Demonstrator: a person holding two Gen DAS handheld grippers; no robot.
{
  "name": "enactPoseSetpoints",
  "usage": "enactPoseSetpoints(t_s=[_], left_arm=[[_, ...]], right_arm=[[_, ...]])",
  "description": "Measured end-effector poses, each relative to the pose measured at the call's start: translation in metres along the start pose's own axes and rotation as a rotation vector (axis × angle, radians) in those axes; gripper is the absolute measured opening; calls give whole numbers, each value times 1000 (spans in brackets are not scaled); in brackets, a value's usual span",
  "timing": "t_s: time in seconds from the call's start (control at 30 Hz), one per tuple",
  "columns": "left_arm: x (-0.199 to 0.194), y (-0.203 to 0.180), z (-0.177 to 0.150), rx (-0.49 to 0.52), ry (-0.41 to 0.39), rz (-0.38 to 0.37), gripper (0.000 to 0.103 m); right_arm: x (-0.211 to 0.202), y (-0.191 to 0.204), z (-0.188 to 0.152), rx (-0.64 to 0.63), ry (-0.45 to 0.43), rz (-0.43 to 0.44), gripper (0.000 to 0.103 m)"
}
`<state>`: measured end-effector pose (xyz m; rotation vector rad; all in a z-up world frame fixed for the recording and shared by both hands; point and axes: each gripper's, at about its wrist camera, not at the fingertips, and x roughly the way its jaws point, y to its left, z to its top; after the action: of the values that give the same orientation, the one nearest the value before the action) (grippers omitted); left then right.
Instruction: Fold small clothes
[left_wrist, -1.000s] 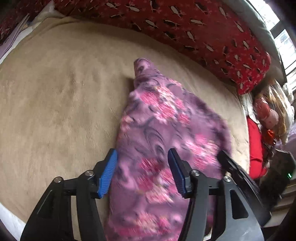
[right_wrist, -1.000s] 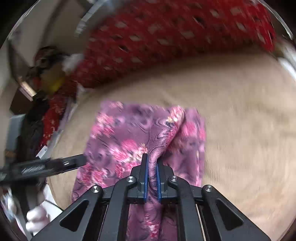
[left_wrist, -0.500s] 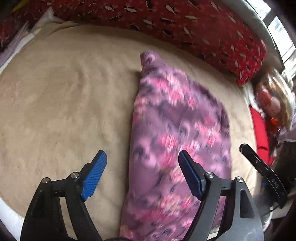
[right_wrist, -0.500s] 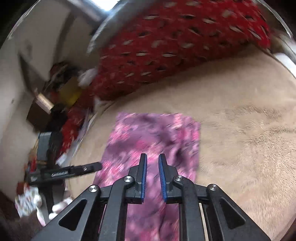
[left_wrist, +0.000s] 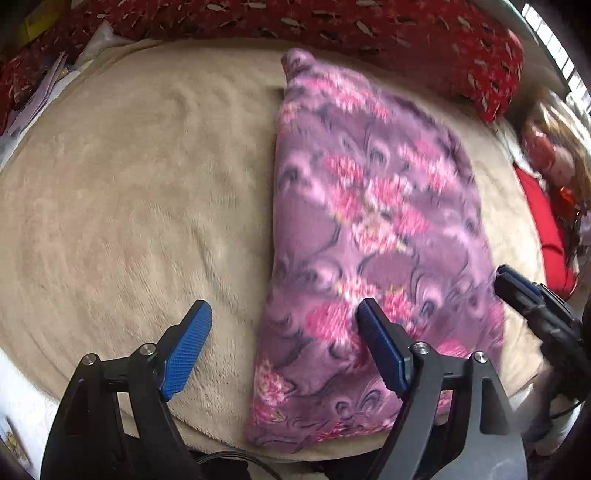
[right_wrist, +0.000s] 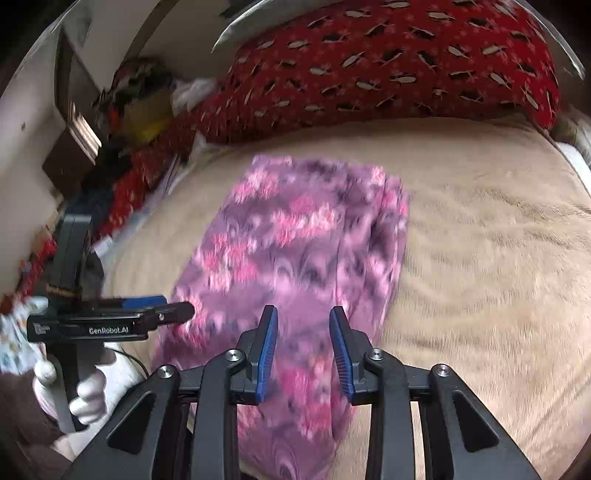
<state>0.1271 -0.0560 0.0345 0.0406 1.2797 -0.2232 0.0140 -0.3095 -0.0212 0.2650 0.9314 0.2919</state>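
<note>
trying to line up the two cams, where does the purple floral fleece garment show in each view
Left wrist view: the purple floral fleece garment lies right of centre, running from the red patterned cushion down past the right finger.
Right wrist view: the garment lies at centre, extending under the fingers.
Shared landmark: the red patterned cushion behind it, on the beige plush blanket.

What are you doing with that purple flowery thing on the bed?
Someone is folding small clothes with two hand-held grippers. The purple flowery garment lies folded into a long strip on the tan blanket. The left gripper and the right gripper both hang open above its near end, holding nothing. A red patterned cushion sits behind.
</note>
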Motion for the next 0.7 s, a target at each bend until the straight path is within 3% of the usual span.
enactPoseSetpoints(t_s=[0.07, 0.1, 0.2, 0.33, 0.5, 0.7], left_arm=[[1, 3, -1, -18, 14, -8, 85], [0, 2, 0, -21, 17, -7, 85], [-10, 3, -10, 0, 5, 7, 84], [-9, 7, -20, -1, 17, 8, 84], [-13, 12, -29, 7, 26, 10, 84], [-27, 21, -19, -1, -5, -22, 84]], right_arm=[[20, 5, -7, -38, 85, -115, 28], [20, 1, -12, -29, 97, -123, 26], [0, -2, -12, 55, 53, -87, 29], [-15, 5, -24, 48, 32, -56, 32], [10, 5, -46, 26, 149, -138, 32], [-6, -1, -20, 80, 70, -110, 32]])
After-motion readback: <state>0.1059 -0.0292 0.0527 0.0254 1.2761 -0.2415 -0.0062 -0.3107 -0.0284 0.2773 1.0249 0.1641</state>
